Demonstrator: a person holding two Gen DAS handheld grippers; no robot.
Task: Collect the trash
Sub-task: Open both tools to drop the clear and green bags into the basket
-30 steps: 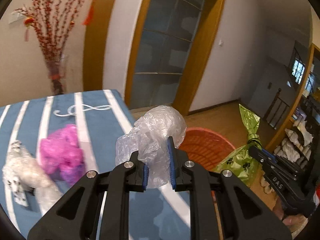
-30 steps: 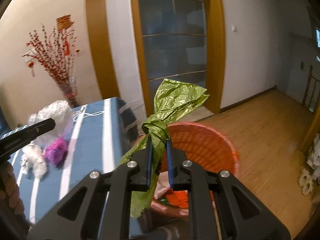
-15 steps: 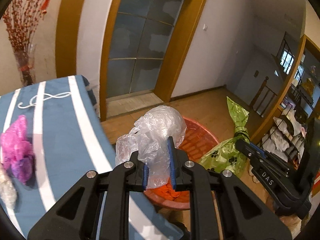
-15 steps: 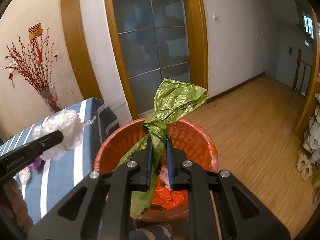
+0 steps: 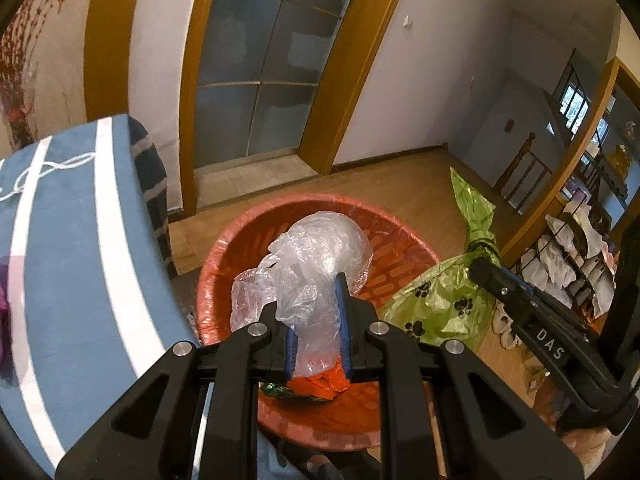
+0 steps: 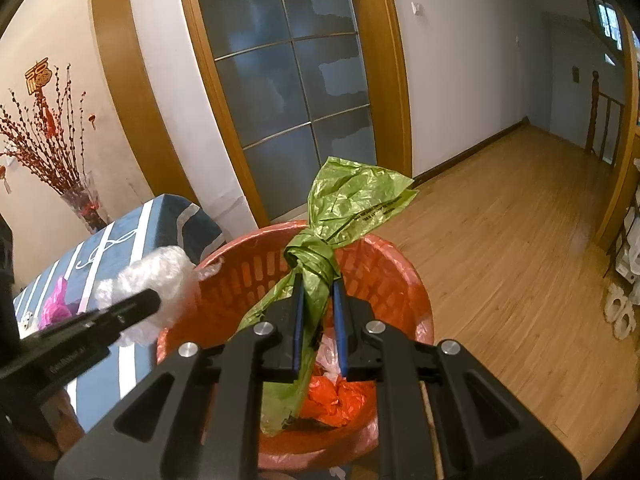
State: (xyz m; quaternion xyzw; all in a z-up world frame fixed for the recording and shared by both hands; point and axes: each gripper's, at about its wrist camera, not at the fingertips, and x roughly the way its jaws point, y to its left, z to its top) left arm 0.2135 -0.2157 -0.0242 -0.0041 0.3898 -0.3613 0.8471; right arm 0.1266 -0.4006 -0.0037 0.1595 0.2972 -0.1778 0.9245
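My left gripper [image 5: 316, 300] is shut on a crumpled clear plastic bag [image 5: 320, 252] and holds it over the orange basket [image 5: 384, 228]. My right gripper [image 6: 316, 292] is shut on a knotted green plastic bag [image 6: 352, 200], held above the same basket [image 6: 384, 280]. The green bag [image 5: 444, 300] and right gripper [image 5: 496, 280] also show at the right of the left wrist view. The clear bag [image 6: 156, 280] and left gripper show at the left of the right wrist view. Red and white trash [image 6: 340, 396] lies in the basket.
A table with a blue striped cloth [image 5: 72, 240] stands left of the basket. A pink bag [image 6: 56, 304] lies on it. A vase of red branches [image 6: 76, 200] stands by the wall. Wooden floor [image 6: 500, 260] spreads to the right, with a shelf [image 5: 580, 248] beyond.
Both grippers have moved from over the table to above the orange basket, each still holding its bag. The pink and white trash on the table has slid out of the left view.
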